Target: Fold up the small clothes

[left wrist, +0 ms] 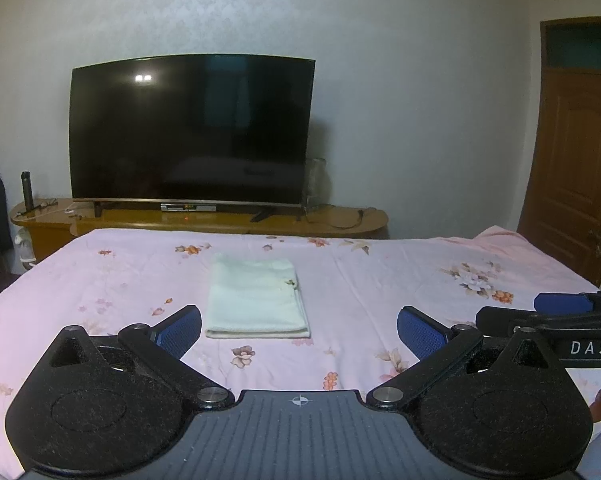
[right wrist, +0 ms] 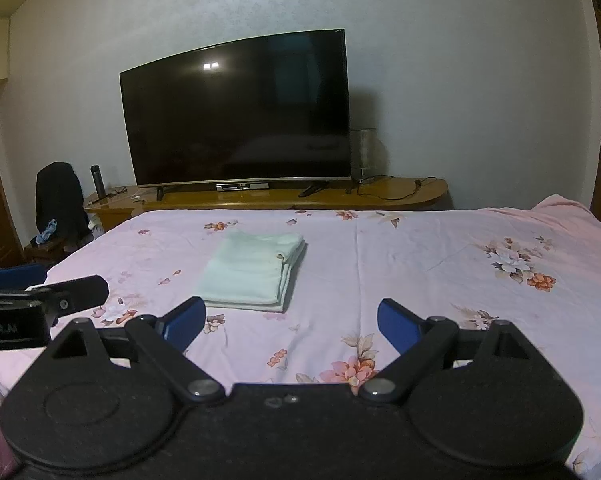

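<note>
A: Bed (left wrist: 380, 280) first, since it fills most of both views: a pink flowered sheet lying smooth, with a dark television (left wrist: 190, 128) on a long wooden stand (left wrist: 204, 222) against the wall behind it.

B: And the piece of clothing?

A: A pale, whitish cloth (left wrist: 256, 296) lies on the sheet near the middle of the bed, ahead of both tools. It looks already folded into a neat rectangle; the right wrist view shows several stacked layers along its right edge (right wrist: 290, 276).

B: So which step is this?

A: By my reading, the folds on this piece are done, or at most one last halving is left. Nothing is being handled.

B: The tools?

A: The left gripper (left wrist: 298, 330) is spread wide and empty, short of the cloth's near edge. The right gripper (right wrist: 290, 322) is also wide and empty, just beside the left one and clear of the cloth.

B: Next move?

A: If another fold is wanted, each would need to reach forward and pinch a near corner through all the layers, then carry it to the far edge.
</note>
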`<state>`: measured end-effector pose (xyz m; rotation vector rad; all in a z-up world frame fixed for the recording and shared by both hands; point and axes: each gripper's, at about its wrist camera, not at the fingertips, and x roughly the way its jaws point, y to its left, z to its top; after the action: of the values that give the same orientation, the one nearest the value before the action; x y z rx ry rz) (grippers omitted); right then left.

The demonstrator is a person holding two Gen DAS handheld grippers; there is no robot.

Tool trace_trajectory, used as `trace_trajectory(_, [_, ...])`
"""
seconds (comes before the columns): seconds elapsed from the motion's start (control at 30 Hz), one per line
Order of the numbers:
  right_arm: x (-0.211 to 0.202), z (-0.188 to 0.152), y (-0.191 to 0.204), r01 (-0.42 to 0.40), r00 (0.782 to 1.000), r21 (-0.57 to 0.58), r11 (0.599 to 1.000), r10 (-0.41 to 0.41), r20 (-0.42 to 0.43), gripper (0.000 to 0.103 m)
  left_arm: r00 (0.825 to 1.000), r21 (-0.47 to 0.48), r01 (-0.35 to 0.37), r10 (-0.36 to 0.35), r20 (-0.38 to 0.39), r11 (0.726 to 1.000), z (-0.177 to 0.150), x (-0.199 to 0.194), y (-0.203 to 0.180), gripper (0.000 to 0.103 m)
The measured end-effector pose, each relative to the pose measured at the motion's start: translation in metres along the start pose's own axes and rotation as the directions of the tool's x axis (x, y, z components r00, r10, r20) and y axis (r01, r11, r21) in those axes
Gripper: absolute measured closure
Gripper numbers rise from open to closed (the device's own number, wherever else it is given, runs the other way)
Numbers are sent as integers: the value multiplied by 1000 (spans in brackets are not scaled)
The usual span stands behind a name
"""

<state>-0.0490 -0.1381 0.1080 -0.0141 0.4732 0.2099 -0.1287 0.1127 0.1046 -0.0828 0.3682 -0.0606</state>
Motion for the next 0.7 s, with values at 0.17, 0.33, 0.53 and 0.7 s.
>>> trace_trajectory(0.17, [0,0,0,1,1000,2,1000,-1,-1,10,1000,1,2,-2,-1,1000,1,0,0,0])
trace_trajectory(0.33, [0,0,1,4,1000,-1,1000,-4,-2,10,1000,1,2,-2,-1,1000,2,0,0,0])
trace_trajectory(0.53, [0,0,1,4,1000,1,1000,-4,-2,10,1000,8,6,-6,0,1000,2,2,1,0])
trace_trajectory(0.7, [0,1,0,4,1000,0,1000,-4,-2,10,1000,9,11,-11,2,1000,2,4,4,0])
